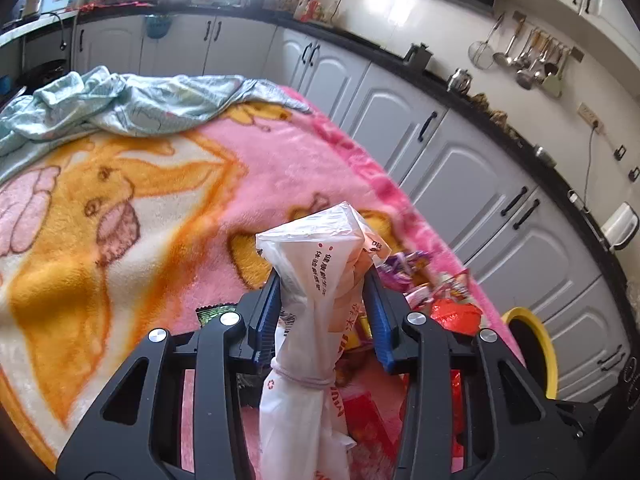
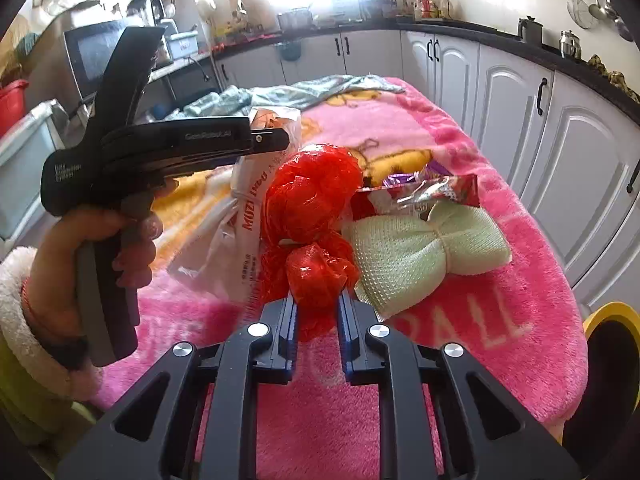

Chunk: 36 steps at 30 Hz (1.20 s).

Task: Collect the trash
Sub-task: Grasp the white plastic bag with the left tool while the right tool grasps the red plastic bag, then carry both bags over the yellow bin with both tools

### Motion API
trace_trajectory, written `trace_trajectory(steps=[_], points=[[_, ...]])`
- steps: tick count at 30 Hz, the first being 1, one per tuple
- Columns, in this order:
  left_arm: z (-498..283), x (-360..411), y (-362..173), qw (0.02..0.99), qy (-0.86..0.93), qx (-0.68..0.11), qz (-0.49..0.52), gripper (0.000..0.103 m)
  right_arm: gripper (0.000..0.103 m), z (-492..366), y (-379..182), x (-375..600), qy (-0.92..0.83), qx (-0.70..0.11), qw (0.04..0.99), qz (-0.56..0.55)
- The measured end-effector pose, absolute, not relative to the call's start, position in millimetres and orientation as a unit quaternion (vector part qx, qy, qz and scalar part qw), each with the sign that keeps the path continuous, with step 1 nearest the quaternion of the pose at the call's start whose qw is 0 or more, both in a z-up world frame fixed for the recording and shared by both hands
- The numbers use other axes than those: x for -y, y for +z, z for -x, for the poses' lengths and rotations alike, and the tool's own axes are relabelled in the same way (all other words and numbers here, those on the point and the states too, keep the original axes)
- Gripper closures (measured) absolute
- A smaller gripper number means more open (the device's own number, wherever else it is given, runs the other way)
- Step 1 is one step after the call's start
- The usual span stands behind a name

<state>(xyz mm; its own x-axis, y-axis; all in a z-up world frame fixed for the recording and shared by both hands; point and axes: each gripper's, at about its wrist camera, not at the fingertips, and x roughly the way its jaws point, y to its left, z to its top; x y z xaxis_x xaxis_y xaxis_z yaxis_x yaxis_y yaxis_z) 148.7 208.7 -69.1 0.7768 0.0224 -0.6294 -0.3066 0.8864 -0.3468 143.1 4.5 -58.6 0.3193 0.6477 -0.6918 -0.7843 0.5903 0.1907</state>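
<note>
On the pink plush blanket (image 2: 460, 320), the left gripper (image 1: 324, 304) pinches the tied white plastic bag (image 1: 316, 280); the right gripper (image 2: 318, 312) pinches crumpled red plastic wrapping (image 2: 316, 272). Recommend lifting each clear before moving toward the yellow-rimmed bin (image 2: 612, 316).

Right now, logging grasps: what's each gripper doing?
Left gripper: closed on the tied white plastic bag.
Right gripper: closed on the crumpled red plastic wrap.
</note>
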Motion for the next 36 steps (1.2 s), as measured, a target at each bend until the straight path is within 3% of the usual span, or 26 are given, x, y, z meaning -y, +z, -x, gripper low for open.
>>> trace_trajectory(steps=[17,36], points=[[-125.5,-161.6,-4.3,0.945,0.047,-0.258,0.194,0.072,0.087,-135.2,-13.4,49.4,0.418,-0.336,0.841,0.071],[-143.6,-74.8,21.3,0.959,-0.033,-0.244,0.143,0.072,0.087,-140.6,18.4,148.4,0.335,-0.289,0.896,0.038]])
